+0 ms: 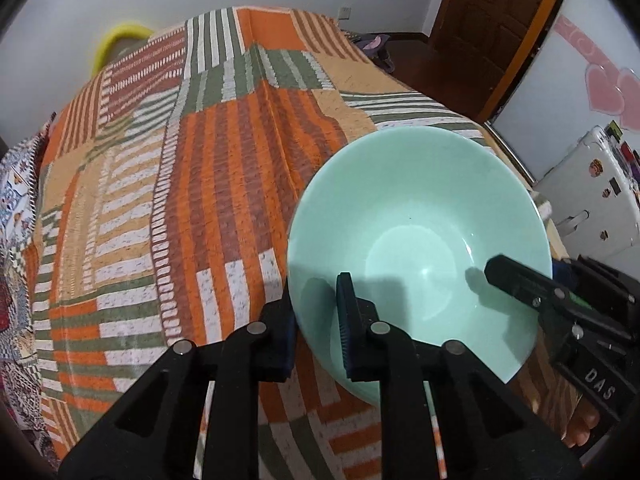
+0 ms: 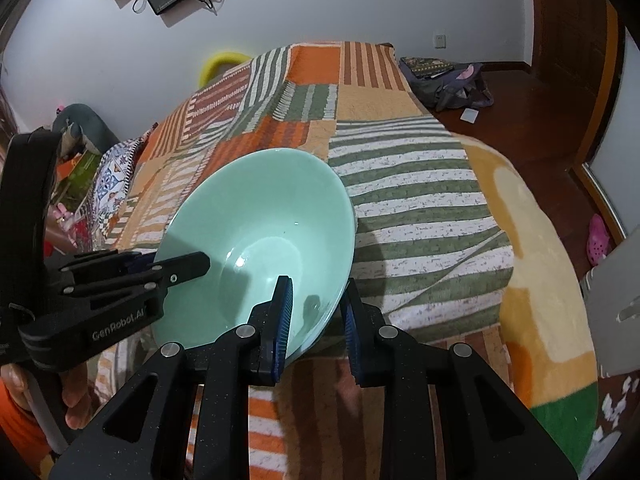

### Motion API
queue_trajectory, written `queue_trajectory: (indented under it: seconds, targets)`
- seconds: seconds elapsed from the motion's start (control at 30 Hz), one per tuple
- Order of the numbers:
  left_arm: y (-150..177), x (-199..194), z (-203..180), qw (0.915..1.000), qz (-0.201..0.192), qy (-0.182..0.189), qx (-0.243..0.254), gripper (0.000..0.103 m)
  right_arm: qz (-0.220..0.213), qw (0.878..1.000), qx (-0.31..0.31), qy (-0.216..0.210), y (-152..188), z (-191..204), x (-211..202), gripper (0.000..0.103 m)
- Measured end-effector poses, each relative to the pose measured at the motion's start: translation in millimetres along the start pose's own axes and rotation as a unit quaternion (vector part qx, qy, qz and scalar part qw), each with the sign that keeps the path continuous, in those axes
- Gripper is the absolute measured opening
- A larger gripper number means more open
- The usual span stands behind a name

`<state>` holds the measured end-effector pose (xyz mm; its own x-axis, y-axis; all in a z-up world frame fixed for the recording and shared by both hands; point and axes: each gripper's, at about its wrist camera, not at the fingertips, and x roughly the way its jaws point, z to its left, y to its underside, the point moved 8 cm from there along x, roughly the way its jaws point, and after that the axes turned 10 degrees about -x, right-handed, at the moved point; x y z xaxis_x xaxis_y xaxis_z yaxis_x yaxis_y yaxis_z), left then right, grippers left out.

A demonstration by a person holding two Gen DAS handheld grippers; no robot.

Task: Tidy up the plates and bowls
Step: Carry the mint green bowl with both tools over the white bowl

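Green bowl (image 1: 420,216) empty, both grippers' fingers (image 1: 348,320) straddling rim

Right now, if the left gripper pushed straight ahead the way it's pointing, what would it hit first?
The left gripper already straddles the green bowl's rim, so it would likely meet the bowl's wall first; depth is unclear.

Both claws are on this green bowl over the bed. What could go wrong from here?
1. Each claw, left and right, pinches only the thin rim of the green bowl; the glazed wall may slip out.
2. The bowl is tilted above the striped blanket; uneven pulls by the two claws could twist it free.
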<state>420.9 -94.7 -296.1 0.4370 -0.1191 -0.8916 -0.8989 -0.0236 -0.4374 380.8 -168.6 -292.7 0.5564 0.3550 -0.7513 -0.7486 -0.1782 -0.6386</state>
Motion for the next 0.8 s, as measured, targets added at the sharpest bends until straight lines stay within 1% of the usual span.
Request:
queue_trajectory:
  seconds: [0.13, 0.37, 0.57, 0.8]
  targets:
    - [8.3, -27.6, -2.8, 0.9996, -0.024, -0.002, 0.015, 0.017, -0.015, 1.0, -0.005, 0.004, -2.3, 7.5, -17.1, 0.022]
    - [20.7, -76.5, 0.6, 0.9981, -0.06, 0.004, 0.013, 0.017, -0.047, 0.999, -0.02, 0.003, -7.0, 30.6, -51.7, 0.022]
    - [38.7, -122.8, 15.2, 0.9959, -0.089, 0.012, 0.0, 0.017, -0.065, 0.997, -0.035, -0.006, -5.8, 57.1, -74.0, 0.022]
    - [65.4, -170.1, 38.7, 0.9927, -0.119, 0.009, -0.018, 0.017, -0.077, 0.995, -0.048, -0.03, 1.3, 93.9, -88.0, 0.022]
